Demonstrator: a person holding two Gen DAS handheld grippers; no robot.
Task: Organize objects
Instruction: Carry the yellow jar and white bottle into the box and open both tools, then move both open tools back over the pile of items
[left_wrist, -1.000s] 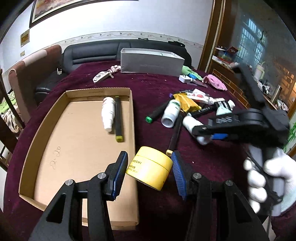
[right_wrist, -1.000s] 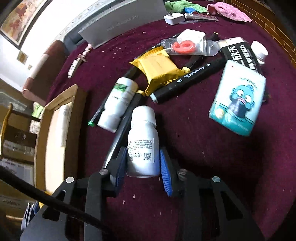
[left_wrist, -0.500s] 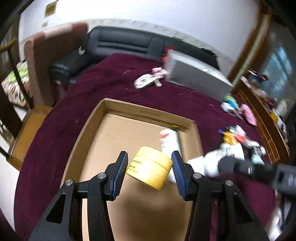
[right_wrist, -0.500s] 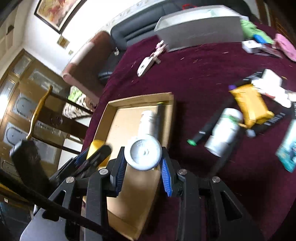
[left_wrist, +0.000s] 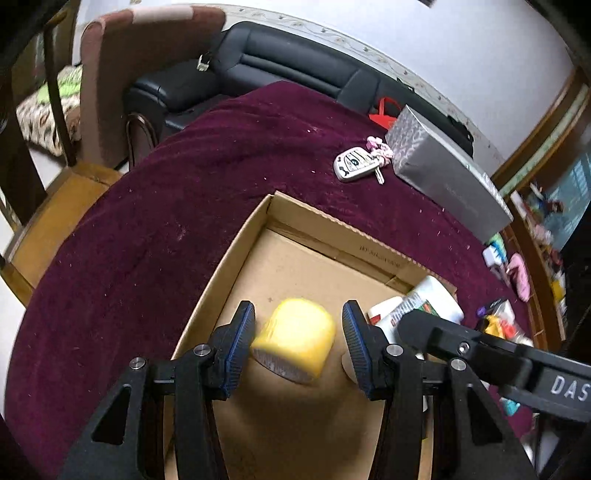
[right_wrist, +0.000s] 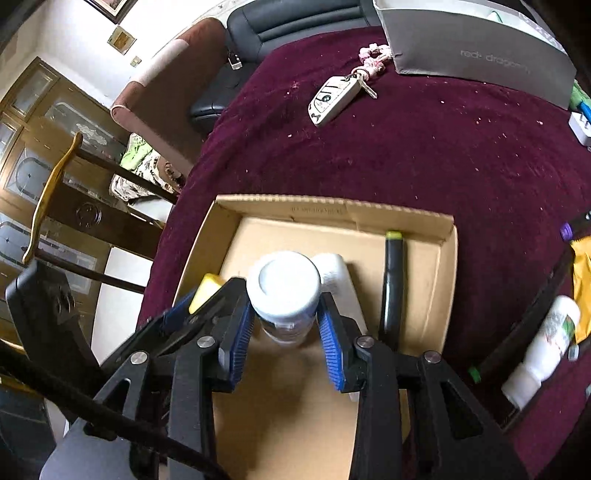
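My left gripper (left_wrist: 297, 341) hangs over the cardboard tray (left_wrist: 332, 225) with its jaws apart. The yellow jar (left_wrist: 295, 341) is blurred between the pads with a gap on each side, loose from them. My right gripper (right_wrist: 283, 326) is shut on a white pill bottle (right_wrist: 283, 286), cap towards the camera, over the same tray (right_wrist: 332, 208). In the tray lie a white tube (right_wrist: 334, 271) and a black marker with a yellow tip (right_wrist: 393, 280). The left gripper shows at the left of the right wrist view with the yellow jar (right_wrist: 205, 291).
A key fob (right_wrist: 334, 98) and a grey box (right_wrist: 480, 55) lie beyond the tray on the maroon cloth (right_wrist: 443, 147). To the right lie a white bottle (right_wrist: 543, 345), markers and a yellow packet (right_wrist: 581, 266). Chairs and a black sofa (left_wrist: 295, 70) stand past the table edge.
Both grippers moved from the pile to over the tray. The left jaws opened and the yellow jar came loose. The right gripper lifted the white bottle and still holds it.
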